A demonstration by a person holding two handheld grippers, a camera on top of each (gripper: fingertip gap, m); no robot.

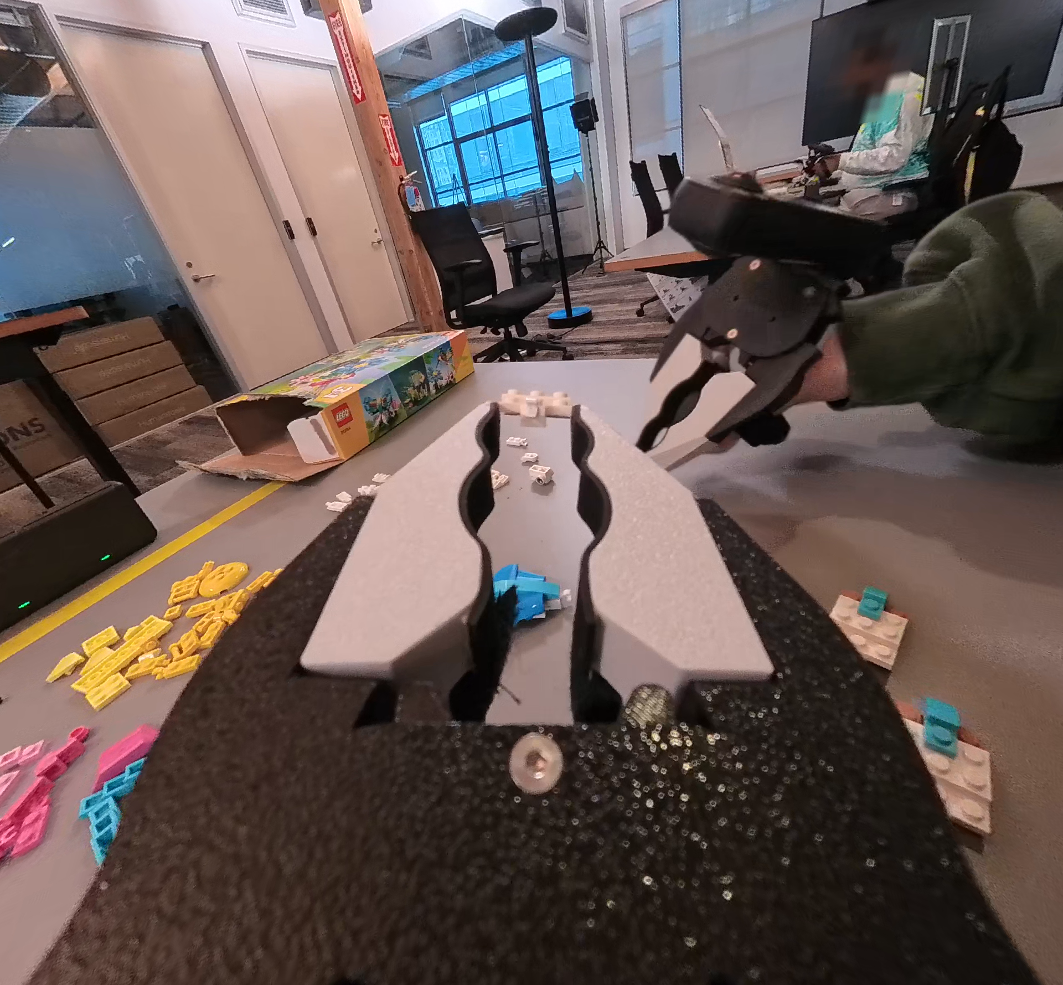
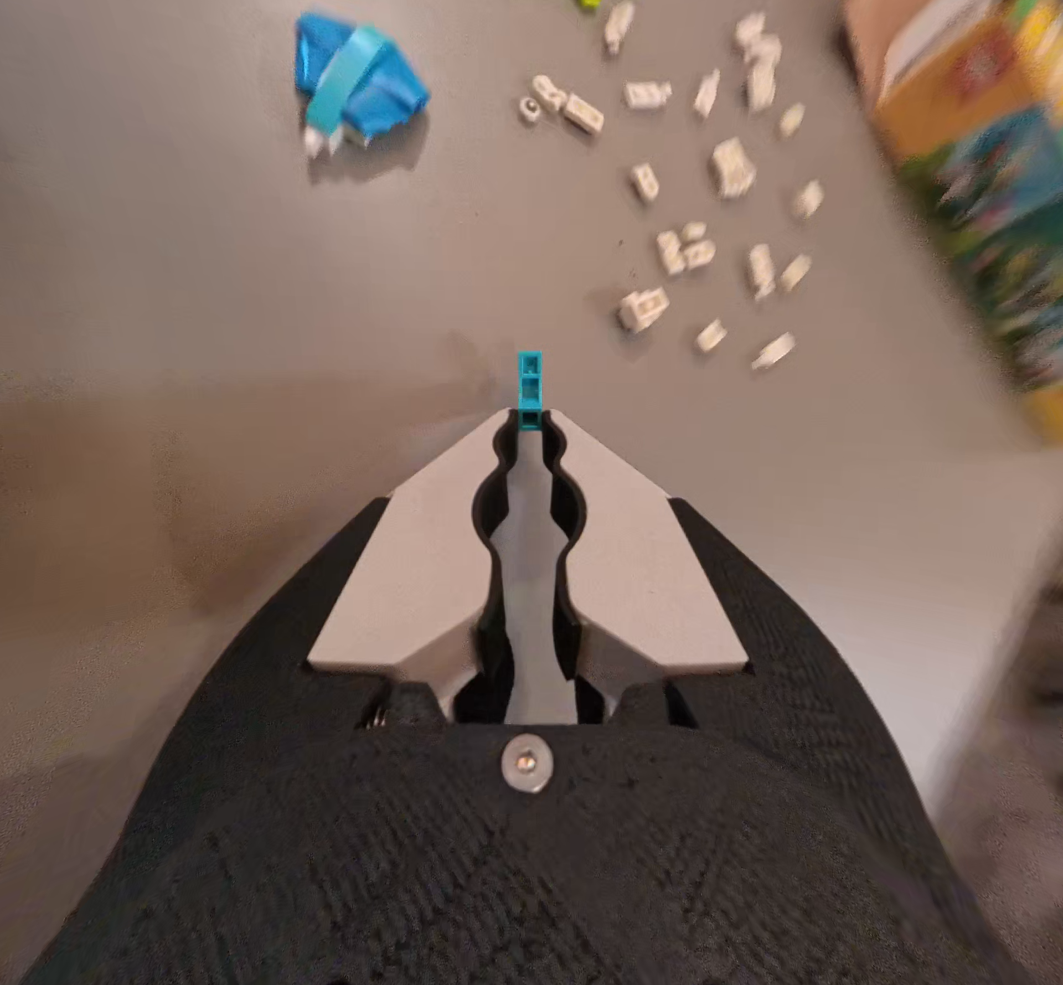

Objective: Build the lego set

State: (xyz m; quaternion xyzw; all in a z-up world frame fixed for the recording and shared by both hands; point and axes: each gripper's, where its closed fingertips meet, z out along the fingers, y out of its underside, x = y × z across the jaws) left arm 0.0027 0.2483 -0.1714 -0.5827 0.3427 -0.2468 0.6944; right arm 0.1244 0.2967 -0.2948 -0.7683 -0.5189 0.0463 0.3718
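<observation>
The left gripper (image 1: 535,411) is held open, nothing clamped, over small white bricks (image 1: 532,462) on the grey table (image 1: 805,526); a white plate (image 1: 535,400) lies at its tips; a teal brick (image 2: 530,389) is pinched by the right gripper (image 2: 530,418), right of a blue model (image 2: 356,77).

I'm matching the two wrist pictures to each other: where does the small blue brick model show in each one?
Left wrist view: blue brick model lies on the table low between the open left gripper's fingers.
Right wrist view: blue brick model at upper left, on the grey table.
Shared landmark: the scattered white pieces beside it.
</observation>
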